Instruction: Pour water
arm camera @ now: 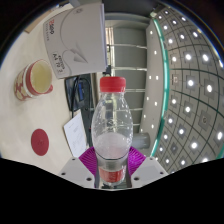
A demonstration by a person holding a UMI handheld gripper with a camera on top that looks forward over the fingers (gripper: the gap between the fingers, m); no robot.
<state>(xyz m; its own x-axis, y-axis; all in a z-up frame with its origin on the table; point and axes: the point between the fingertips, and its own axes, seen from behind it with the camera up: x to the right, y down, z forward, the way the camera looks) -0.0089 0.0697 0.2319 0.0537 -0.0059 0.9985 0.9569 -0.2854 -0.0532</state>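
Across the near scene spread a pale counter [30,115], and we saw it end at a green-edged rim beside a wall of dark panels studded with white dots [190,90]. Beyond the counter's far side stood a white box [72,40] with print on it, tilted toward us. Closest to us stood the bottle [111,125], clear plastic with a red cap [112,84], upright and reaching well above the fingers. We held it in the gripper [111,165]: its lower body sat between the two purple pads [92,160], which pressed against it on both sides, so the fingers were closed only as far as the bottle's width. We could not tell how much water it held. Left of the bottle and well apart from it stood a clear cup [36,78] with a reddish band around its base, open mouth upward. Just beside the bottle lay a white card [76,130] flat on the counter. Nearer the fingers, left of the card, lay a small red lid [40,139], flat and apart from the cup.
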